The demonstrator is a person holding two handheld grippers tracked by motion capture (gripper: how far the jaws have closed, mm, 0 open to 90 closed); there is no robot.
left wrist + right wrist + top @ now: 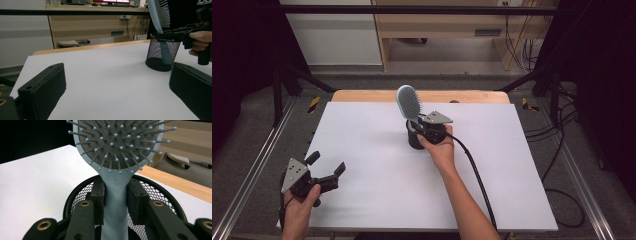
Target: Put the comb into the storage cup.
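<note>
Right gripper (pixel 115 202) is clamped on the hairbrush (pixel 408 102) handle, handle down in the black mesh cup (pixel 415 139) mid-table; right gripper view shows pads tight on both sides. Left gripper (pixel 326 169), jaws apart w/ nothing between, near front-left table (pixel 522 200) edge; lots of bare white surface between.

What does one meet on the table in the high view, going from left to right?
Left gripper, open above the white table → black mesh cup holding the blue hairbrush → right gripper, shut on the brush handle.
</note>
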